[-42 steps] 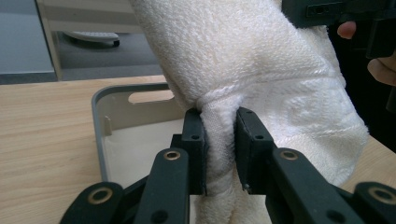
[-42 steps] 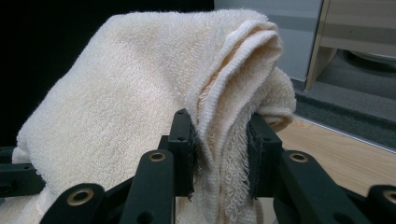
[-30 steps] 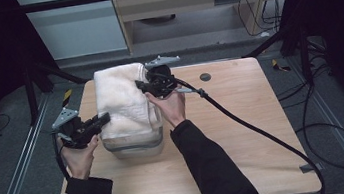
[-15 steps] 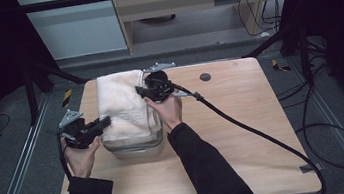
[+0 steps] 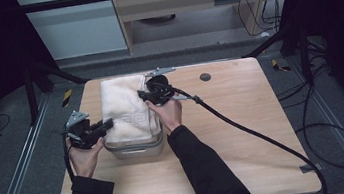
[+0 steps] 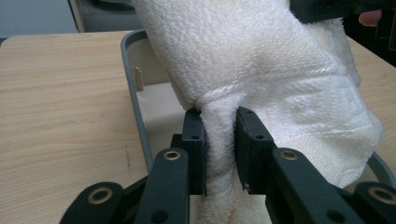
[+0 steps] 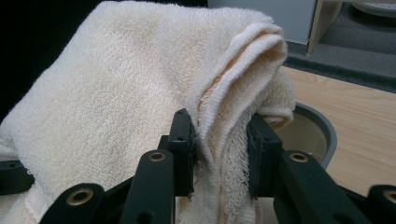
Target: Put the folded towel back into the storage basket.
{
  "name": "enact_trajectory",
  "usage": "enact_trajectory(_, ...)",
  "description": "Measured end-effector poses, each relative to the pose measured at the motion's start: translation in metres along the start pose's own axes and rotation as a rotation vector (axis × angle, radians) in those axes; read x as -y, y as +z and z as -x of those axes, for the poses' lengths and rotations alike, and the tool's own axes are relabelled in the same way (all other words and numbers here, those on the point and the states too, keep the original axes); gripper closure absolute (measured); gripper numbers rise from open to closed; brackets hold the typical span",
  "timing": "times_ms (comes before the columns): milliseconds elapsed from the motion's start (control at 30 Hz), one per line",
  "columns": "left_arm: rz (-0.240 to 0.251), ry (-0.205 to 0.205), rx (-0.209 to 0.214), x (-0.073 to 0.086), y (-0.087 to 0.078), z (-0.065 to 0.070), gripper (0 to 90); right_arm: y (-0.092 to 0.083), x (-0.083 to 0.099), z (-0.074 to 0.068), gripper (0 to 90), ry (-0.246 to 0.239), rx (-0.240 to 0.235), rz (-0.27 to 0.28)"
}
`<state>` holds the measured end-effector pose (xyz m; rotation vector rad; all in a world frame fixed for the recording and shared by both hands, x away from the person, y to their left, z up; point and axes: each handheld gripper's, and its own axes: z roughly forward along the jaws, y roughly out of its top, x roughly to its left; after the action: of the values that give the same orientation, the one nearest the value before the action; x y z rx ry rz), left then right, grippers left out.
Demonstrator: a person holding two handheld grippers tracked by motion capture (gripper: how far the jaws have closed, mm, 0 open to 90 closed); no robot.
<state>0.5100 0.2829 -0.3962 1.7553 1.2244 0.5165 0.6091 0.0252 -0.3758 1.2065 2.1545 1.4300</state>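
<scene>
A folded cream towel (image 5: 123,106) hangs over a grey bin (image 5: 134,149) on the wooden table. My left gripper (image 5: 105,125) is shut on the towel's near left edge; the left gripper view has a bunched fold of the towel (image 6: 261,60) pinched between the pads, with the bin's rim (image 6: 135,98) below. At the far right corner, my right gripper (image 5: 145,95) is shut on the towel; the right gripper view has layered folds of the towel (image 7: 140,88) clamped between its fingers, above the bin (image 7: 322,126). The towel droops into the bin and covers most of its opening.
A thick black cable (image 5: 244,127) trails from the right gripper across the table (image 5: 241,98) to the right. A small dark round hole (image 5: 205,77) lies near the table's far edge. A cabinet and cables stand beyond the table.
Both grippers have sunk a little with the towel, so it hangs lower into the bin. The grips have not altered.
</scene>
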Motion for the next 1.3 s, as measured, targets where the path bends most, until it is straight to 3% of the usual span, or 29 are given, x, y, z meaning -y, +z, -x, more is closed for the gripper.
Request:
enact_trajectory(733,-0.091,0.025,-0.035,0.013,0.025,-0.001,74.5,0.021,0.028,0.013,67.2,0.034,0.022,-0.05)
enact_trajectory(1300,-0.144,0.027,-0.06,0.02,0.037,-0.002,71.1,0.029,0.04,0.011,64.0,-0.048,0.064,-0.089)
